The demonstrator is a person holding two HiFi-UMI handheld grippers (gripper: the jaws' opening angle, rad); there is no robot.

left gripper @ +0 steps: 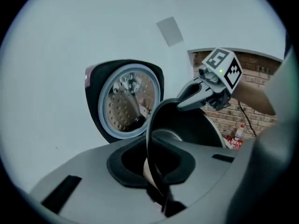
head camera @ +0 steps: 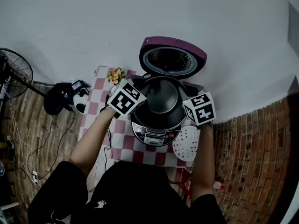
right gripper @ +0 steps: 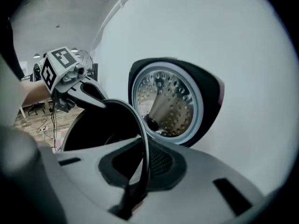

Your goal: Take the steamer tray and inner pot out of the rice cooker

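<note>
The left claw (head camera: 141,96) is pinching the left edge of the pot (head camera: 161,100). In the left gripper view, the thin dark edge of the pot runs right between its two jaws, and the jaws are pressed on it. The right claw (head camera: 185,108) is pinching the right edge of the same pot. In the right gripper view, the edge sits between its jaws in the same way. So the pot hangs between the two claws, one on each side.

The pot is dark and shiny and looks empty. It is up over the round hole of the rice cooker (head camera: 154,135). I cannot tell if its bottom is all the way out. The rice cooker stands on a counter (head camera: 99,112) with a red and white checked cloth. Its purple lid (head camera: 173,57) stands open on the far side, and the inside of the lid has many small dots.

The steamer tray (head camera: 186,144) is out of the cooker. It is a white round plate with little holes, and it lies flat on the counter just to the right of the cooker, on the near side.

A small bunch of flowers (head camera: 116,75) sits at the far left of the counter.
</note>
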